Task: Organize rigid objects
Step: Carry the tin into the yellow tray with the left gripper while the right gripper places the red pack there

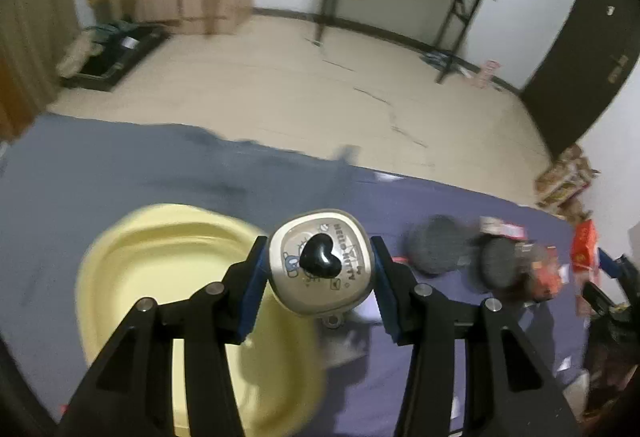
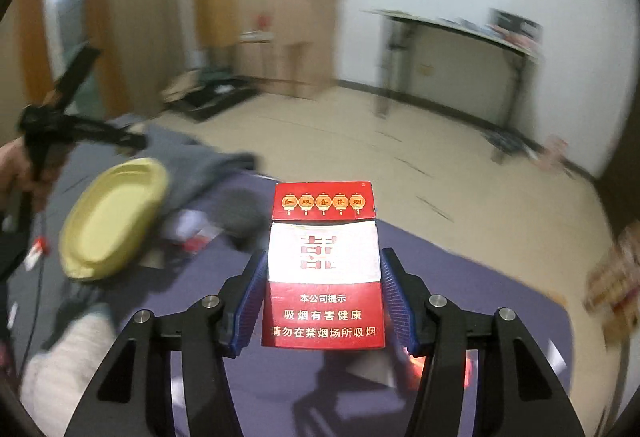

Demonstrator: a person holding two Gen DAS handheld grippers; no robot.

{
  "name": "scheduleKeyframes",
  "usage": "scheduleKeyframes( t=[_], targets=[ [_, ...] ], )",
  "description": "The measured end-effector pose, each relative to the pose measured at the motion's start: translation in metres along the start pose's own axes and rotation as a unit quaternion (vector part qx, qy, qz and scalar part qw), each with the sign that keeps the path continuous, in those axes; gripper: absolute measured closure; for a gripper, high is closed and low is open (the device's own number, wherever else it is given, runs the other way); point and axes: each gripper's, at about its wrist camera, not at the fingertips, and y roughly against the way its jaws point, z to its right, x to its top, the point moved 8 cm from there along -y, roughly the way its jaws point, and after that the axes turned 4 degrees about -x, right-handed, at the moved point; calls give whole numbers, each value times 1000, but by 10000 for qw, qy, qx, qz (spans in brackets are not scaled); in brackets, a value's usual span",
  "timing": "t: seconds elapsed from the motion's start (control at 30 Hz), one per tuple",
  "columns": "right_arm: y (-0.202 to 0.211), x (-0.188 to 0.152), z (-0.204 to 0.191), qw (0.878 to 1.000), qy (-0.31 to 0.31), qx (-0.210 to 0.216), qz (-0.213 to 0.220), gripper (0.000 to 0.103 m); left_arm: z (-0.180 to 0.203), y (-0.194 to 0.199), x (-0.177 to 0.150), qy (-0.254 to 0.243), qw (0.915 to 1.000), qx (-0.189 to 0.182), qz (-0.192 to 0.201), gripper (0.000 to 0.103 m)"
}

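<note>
Left gripper (image 1: 320, 273) is clasping a beige Hello Kitty case (image 1: 321, 266) above the purple-covered worktop (image 1: 120, 173), beside the yellow tray (image 1: 160, 249); right gripper (image 2: 323, 297) is gripping a red cigarette pack (image 2: 323, 265) above it.

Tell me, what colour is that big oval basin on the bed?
Pale yellow basin; it shows best in the left wrist view.

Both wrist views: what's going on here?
A person is tidying loose items off a cloth-covered table with two hand-held grippers. The left gripper is shut on a small cream case with a black heart on its lid, held above the edge of the yellow tray. The right gripper is shut on a red and white cigarette pack, lifted clear of the table. More small items lie on the cloth, blurred.
</note>
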Motion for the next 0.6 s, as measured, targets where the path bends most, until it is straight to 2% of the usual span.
scheduleKeyframes(
  t=[0.13,0.23,0.3,0.37,0.43,0.53,0.6],
  targets=[
    [-19,35,-109,9937,521,979,-130,48,-85,30,-3,-102,9976,674,78,52],
    [-42,46,-190,9857,1009,1346,-138,48,-134,33,-18,29,9961,879,-46,52],
    [-65,41,-244,9792,1273,1541,-336,48,-162,21,-34,123,9947,981,-288,52],
    [-88,27,-289,9731,1566,1590,-567,48,-180,3,-51,64,9928,1079,-524,52],
    [-114,12,-325,9692,1738,1560,-779,48,-189,-14,-61,117,9927,1021,-638,52],
    [-155,-1,-361,9675,1710,1443,-1174,48,-196,-39,-71,249,9928,863,-795,52],
    [-177,-13,-375,9634,1946,1278,-1329,48,-199,-52,-73,272,9916,867,-919,52]
  ],
)
